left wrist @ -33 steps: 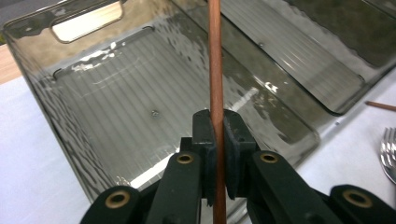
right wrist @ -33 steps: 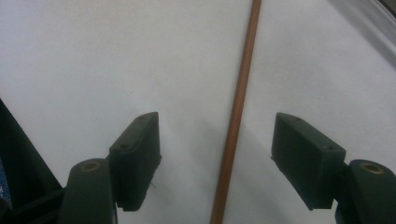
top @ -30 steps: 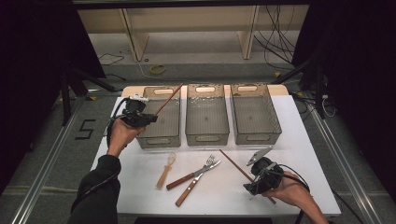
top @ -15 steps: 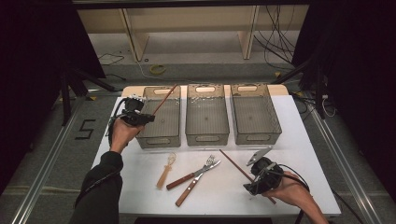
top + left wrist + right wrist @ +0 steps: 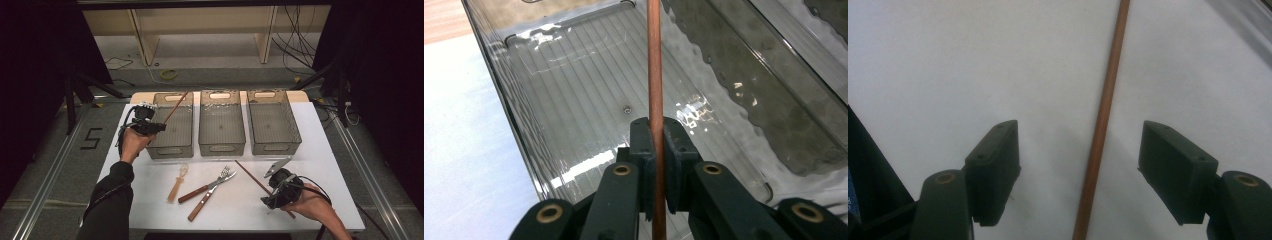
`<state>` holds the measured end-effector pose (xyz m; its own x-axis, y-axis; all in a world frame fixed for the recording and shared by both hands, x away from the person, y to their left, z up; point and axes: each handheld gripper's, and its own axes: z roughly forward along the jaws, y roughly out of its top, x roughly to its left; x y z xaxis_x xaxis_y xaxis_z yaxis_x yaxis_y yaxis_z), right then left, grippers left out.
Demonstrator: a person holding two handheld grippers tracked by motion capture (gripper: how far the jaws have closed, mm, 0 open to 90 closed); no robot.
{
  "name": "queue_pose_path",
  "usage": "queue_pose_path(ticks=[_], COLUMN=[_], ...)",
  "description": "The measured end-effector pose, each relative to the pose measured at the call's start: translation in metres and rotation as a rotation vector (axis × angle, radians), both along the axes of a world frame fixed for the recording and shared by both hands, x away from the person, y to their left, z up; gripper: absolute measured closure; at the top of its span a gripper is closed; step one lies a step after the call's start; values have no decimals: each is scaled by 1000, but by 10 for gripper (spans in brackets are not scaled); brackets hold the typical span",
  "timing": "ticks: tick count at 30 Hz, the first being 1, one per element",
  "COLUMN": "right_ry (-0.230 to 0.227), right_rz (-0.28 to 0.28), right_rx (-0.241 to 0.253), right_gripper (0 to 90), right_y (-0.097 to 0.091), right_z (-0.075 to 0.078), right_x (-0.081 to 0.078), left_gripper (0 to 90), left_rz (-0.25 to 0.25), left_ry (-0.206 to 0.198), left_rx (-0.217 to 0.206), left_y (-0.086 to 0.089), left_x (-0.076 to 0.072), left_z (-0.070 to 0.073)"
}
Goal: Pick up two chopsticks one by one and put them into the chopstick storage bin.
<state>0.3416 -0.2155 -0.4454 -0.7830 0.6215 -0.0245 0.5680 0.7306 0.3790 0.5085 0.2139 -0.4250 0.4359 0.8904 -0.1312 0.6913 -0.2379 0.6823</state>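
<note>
Right hand-held gripper (image 5: 275,187): down at the near right corner of the bench (image 5: 330,150), jaws spread and nothing gripped. They straddle the second chopstick (image 5: 1100,125), which lies flat on the white top between the pads, clear of both.
Second chopstick: on the bench, running from beside the forks toward the near right edge, its near end under the right hand (image 5: 310,205).
Near cutlery: two wooden-handled forks (image 5: 207,187) crossed in the middle, and a small pale wooden piece (image 5: 178,182) just left of them, all loose on the bench.
Left hand-held gripper (image 5: 150,125): up at the left bin (image 5: 172,125), clamped tight on the first chopstick (image 5: 655,75). The pads pinch it near its lower end.
First chopstick: held tilted over the left bin, its far tip pointing up toward the bin's back rim; through the left gripper view the ribbed floor sits right beneath it. Not let go yet.
Bins: three grey see-through bins in a row at the far side; the middle bin (image 5: 221,122) and the right bin (image 5: 272,120) look bare inside.
Progress: early, I'd say. One chopstick is about to go in, the other is lined up for a grab, and the forks and the wooden piece are untouched.
Left to do: release into the left bin, close on the second chopstick, then sort the rest.
</note>
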Motion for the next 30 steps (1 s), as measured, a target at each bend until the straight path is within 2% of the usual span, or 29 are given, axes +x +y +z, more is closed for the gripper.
queue_pose_path(ticks=[5, 7, 14, 21, 25, 28, 30], right_ry=[3, 2, 3, 15, 37, 68, 73], right_rz=[0, -2, -8, -32, -32, -30, -26], right_rx=[-2, -3, -7, -20, -36, -56, -72], right_gripper=[333, 333, 337, 379, 430, 461, 491], right_y=[0, 0, -2, -5, -6, -6, -6], right_z=[0, 0, 1, 2, 2, 2, 1], right_x=[0, 0, 1, 4, 6, 8, 10], left_gripper=[830, 720, 457, 321, 282, 262, 249], left_rz=[11, 15, -22, -92, -129, -141, -152], left_ry=[5, 4, -4, -60, -90, -116, -131], left_rx=[-3, -8, -40, -83, -134, -147, -150], left_y=[-1, -1, -5, -10, -11, -11, -11], left_x=[2, 2, -6, -29, -46, -57, -64], left_z=[-4, -4, 4, 17, 23, 24, 24])
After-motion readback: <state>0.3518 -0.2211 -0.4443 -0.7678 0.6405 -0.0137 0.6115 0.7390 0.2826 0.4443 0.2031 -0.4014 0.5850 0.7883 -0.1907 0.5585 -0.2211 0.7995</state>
